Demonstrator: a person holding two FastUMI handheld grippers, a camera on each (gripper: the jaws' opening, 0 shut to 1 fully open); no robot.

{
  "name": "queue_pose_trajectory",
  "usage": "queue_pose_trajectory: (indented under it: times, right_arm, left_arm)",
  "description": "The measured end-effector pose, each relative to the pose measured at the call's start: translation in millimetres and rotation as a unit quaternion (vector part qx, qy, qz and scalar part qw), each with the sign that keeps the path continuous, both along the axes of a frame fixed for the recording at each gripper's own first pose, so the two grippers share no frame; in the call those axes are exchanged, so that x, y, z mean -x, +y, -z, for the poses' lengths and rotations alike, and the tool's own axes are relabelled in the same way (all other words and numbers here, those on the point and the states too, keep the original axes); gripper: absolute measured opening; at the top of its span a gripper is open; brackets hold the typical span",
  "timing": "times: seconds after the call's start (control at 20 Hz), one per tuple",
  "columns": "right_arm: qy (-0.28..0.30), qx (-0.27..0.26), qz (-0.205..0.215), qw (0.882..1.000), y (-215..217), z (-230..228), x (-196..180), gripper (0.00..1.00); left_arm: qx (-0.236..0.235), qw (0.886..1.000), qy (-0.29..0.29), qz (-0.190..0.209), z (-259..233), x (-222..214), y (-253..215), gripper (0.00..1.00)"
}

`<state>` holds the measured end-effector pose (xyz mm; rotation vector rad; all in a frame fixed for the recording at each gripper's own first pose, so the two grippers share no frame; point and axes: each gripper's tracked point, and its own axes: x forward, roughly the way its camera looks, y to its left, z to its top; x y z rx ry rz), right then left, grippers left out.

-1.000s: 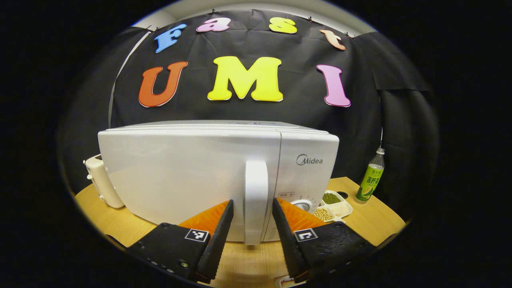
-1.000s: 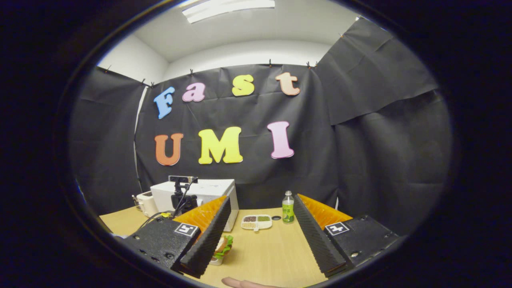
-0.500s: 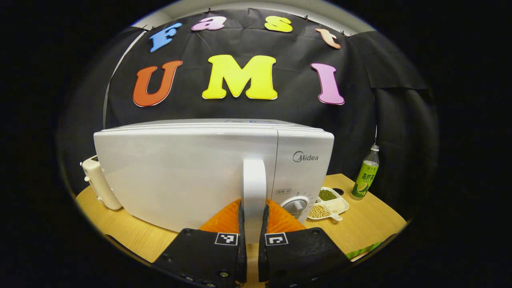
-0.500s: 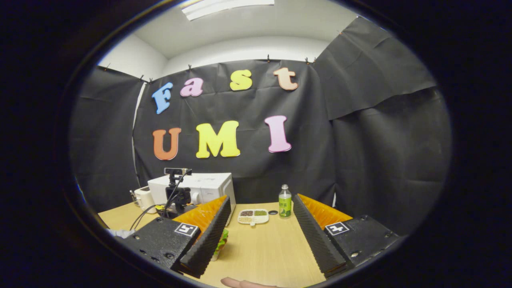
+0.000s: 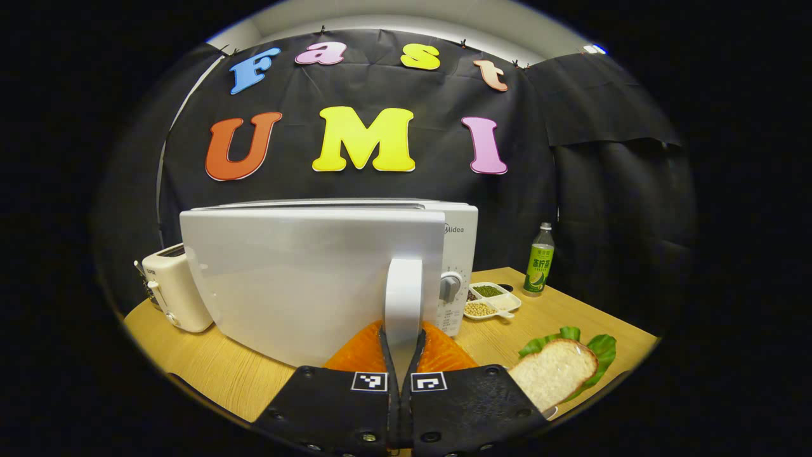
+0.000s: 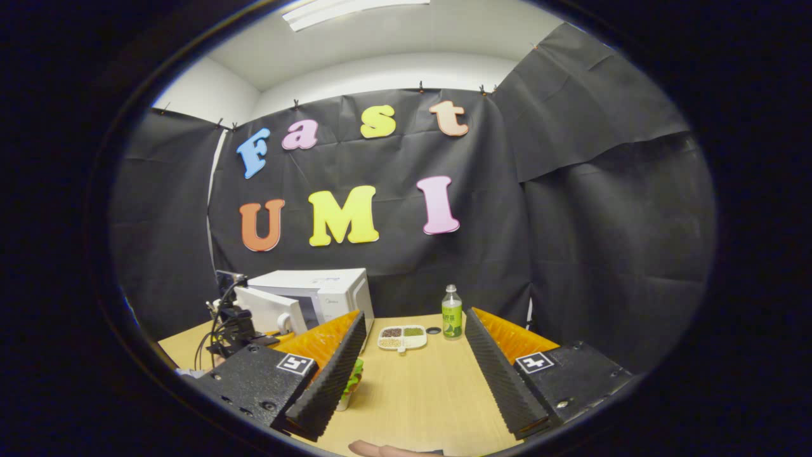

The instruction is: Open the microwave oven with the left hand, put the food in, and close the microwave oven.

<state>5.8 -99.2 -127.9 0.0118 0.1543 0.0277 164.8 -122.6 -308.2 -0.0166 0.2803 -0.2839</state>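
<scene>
Two grippers: the left gripper (image 5: 401, 355) clamps the white door handle (image 5: 404, 298); the right gripper (image 6: 411, 368) hangs spread, holding nothing.
Since a second ago the white microwave oven (image 5: 317, 279) door has swung partly open; the lettuce-and-bread sandwich (image 5: 558, 371) sits beside it on the bare wooden table (image 6: 431, 393).

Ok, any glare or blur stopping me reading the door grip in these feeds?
Left gripper view: white microwave door shows soft sheen, no blown glare; white door handle sharp; fisheye bows the edges. Right gripper view: ceiling light bright; microwave small but clear.
</scene>
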Motion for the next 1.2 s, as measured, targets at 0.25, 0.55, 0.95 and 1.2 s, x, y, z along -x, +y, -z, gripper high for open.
queue_pose_trajectory:
  times: [0.25,0.55,0.95,1.2]
  right_arm:
    - [0.010,-0.015,-0.027,0.999,32.7,2.5,11.0,0.91]
    - [0.009,-0.005,-0.045,0.999,60.7,-0.1,26.6,0.91]
    - [0.041,0.002,-0.070,0.997,99.6,22.7,19.9,0.91]
    - [0.070,0.020,-0.079,0.994,111.1,36.0,-10.2,0.91]
  left_arm:
    - [-0.002,0.999,0.004,0.037,-4.4,51.0,38.5,0.00]
    - [-0.002,0.999,-0.022,0.040,-9.3,99.1,98.6,0.02]
    - [0.001,0.996,-0.007,-0.089,-9.7,164.5,234.2,0.45]
    - [-0.010,0.976,-0.016,-0.219,-49.4,219.3,317.7,0.81]
